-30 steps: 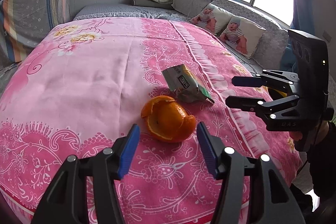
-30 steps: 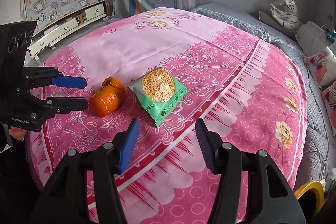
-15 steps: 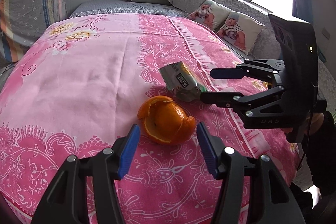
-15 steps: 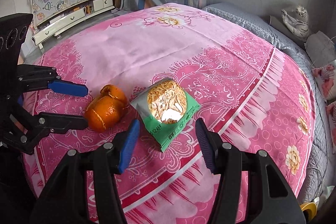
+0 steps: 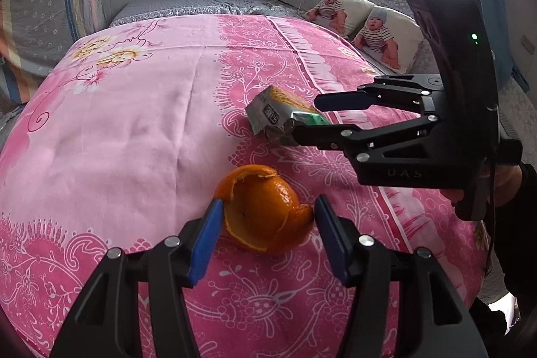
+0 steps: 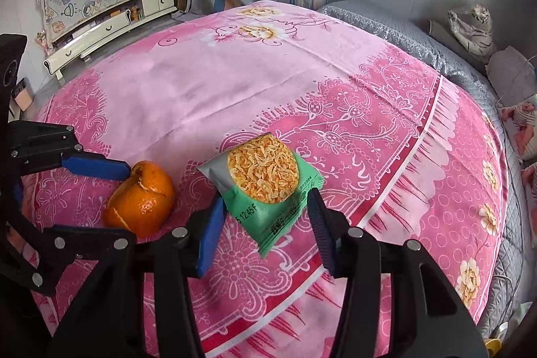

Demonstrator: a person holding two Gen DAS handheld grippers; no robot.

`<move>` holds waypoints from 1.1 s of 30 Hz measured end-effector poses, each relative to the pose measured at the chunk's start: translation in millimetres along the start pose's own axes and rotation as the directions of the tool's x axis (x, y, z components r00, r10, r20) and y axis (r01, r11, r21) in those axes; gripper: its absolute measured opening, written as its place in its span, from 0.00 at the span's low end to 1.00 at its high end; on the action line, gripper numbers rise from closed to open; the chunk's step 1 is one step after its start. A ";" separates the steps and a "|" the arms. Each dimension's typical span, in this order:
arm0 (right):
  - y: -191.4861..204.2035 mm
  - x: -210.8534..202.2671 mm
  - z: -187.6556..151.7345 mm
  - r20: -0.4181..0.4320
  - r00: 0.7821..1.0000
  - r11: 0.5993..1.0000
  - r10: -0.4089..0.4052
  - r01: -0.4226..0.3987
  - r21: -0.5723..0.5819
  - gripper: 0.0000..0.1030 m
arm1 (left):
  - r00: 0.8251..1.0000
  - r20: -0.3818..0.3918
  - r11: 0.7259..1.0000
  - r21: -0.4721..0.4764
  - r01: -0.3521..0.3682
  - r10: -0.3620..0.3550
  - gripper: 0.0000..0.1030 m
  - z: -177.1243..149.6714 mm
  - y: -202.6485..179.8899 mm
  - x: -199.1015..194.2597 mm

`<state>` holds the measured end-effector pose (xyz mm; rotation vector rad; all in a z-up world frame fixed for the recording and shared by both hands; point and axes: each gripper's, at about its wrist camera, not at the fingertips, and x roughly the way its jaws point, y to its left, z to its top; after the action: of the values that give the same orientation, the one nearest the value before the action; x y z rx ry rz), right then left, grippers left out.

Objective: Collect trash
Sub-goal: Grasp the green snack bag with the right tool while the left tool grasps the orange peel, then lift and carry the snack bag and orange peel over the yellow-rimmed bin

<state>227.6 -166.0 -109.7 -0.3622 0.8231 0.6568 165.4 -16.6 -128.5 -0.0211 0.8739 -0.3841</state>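
On the pink bedspread [image 5: 134, 130], open cloth lying beyond, the left gripper [image 5: 265, 217] straddles the orange peel [image 5: 265, 210], fingers spread, while the right gripper [image 6: 265, 213] is closing around the green snack wrapper [image 6: 265, 187].

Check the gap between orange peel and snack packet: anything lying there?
Nothing: only bare pink bedspread separates the orange peel from the snack packet, clearest in the right wrist view; the left wrist view agrees.
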 end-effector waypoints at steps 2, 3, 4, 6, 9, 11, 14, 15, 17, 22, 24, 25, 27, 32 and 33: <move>-4.1 3.4 2.2 -0.001 1.000 1.000 0.001 -0.001 0.011 0.39 | 1.000 -0.007 1.000 -0.005 -0.004 0.004 0.52 2.6 1.1 3.1; -7.0 4.9 3.2 -0.001 1.000 1.000 0.002 -0.002 0.020 0.37 | 1.000 -0.010 1.000 -0.006 -0.006 0.006 0.52 3.7 1.6 4.7; -10.1 6.3 4.4 0.000 1.000 1.000 -0.001 0.001 0.028 0.36 | 1.000 -0.012 1.000 -0.004 -0.009 0.009 0.52 4.6 1.8 6.2; -15.6 8.7 6.8 0.004 1.000 0.999 -0.005 0.004 0.046 0.34 | 1.000 -0.017 1.000 0.001 -0.016 0.016 0.52 7.3 1.5 9.3; -22.9 11.0 10.4 0.016 1.000 0.998 -0.010 0.009 0.068 0.29 | 0.999 -0.027 1.000 0.008 -0.024 0.024 0.52 11.0 1.0 14.3; -26.9 12.2 12.9 0.022 1.000 0.997 -0.016 0.014 0.080 0.27 | 0.999 -0.032 1.000 0.009 -0.029 0.029 0.51 13.2 0.9 16.8; -32.7 14.0 15.9 0.034 0.999 0.995 -0.026 0.023 0.094 0.22 | 0.998 -0.040 0.999 0.016 -0.041 0.042 0.47 16.2 -0.9 20.4; -35.0 13.6 16.9 0.043 0.999 0.994 -0.032 0.027 0.103 0.19 | 0.998 -0.043 0.999 0.020 -0.048 0.049 0.45 16.8 -2.3 21.9; -38.7 13.7 19.0 0.051 0.998 0.993 -0.036 0.030 0.114 0.17 | 0.998 -0.050 0.998 0.026 -0.049 0.050 0.44 19.0 -3.3 24.2; -47.6 7.1 19.2 0.082 0.995 0.989 -0.057 0.045 0.143 0.12 | 0.997 -0.048 0.997 0.049 -0.064 0.066 0.38 21.2 -9.0 25.6; -51.6 -0.5 18.9 0.102 0.993 0.986 -0.062 0.044 0.162 0.11 | 0.996 -0.044 0.996 0.061 -0.071 0.074 0.36 22.0 -10.6 25.2; -53.9 -5.2 18.8 0.114 0.991 0.984 -0.068 0.048 0.170 0.10 | 0.996 -0.042 0.995 0.064 -0.075 0.078 0.34 22.1 -11.9 24.4; -58.2 -15.8 18.6 0.137 0.987 0.981 -0.080 0.054 0.189 0.09 | 0.997 -0.036 0.996 0.059 -0.070 0.072 0.31 23.6 -12.1 21.9; -67.0 -46.7 16.3 0.185 0.976 0.971 -0.117 0.073 0.228 0.08 | 0.998 0.024 0.997 0.051 -0.054 0.053 0.28 32.5 -18.0 1.0; -69.3 -53.8 15.1 0.195 0.972 0.968 -0.131 0.083 0.237 0.08 | 0.998 0.043 0.997 0.056 -0.052 0.050 0.27 35.4 -20.5 -5.6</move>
<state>255.1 -231.0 -55.3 -0.1248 0.6636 0.4834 182.2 -38.7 -97.9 0.0452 0.8205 -0.3595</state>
